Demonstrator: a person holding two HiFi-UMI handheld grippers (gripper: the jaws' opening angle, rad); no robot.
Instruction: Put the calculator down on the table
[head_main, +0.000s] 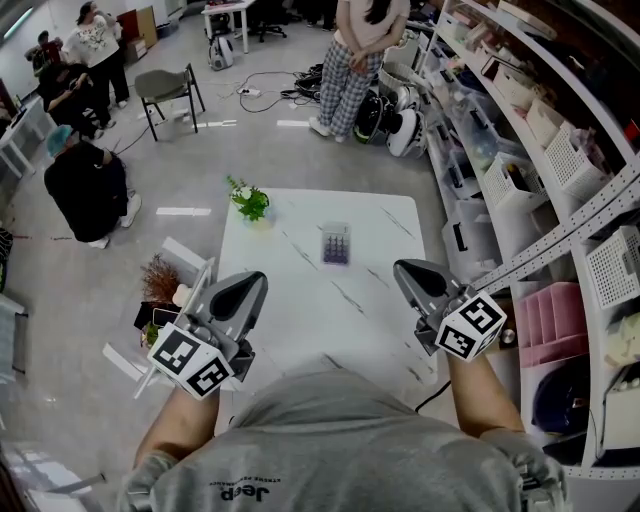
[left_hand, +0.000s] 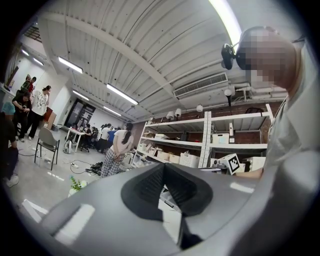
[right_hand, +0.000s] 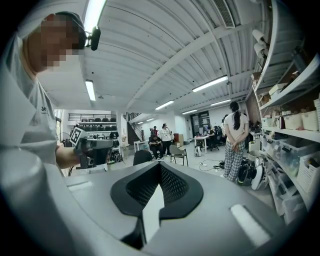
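The calculator (head_main: 336, 244), small and purple-grey with rows of keys, lies flat on the white marble-look table (head_main: 300, 300) past its middle. My left gripper (head_main: 253, 285) hovers over the near left edge of the table, shut and holding nothing. My right gripper (head_main: 406, 271) hovers over the near right part, likewise shut with nothing in it. Both are well short of the calculator. In the left gripper view the jaws of the left gripper (left_hand: 163, 168) meet at the tip. The right gripper view shows the right gripper (right_hand: 159, 167) with its ribbed pads pressed together.
A small green plant (head_main: 250, 202) stands at the table's far left corner. Shelving with bins and boxes (head_main: 540, 150) runs along the right. A person in plaid trousers (head_main: 350, 60) stands beyond the table. A chair (head_main: 168, 90) and other people are far left.
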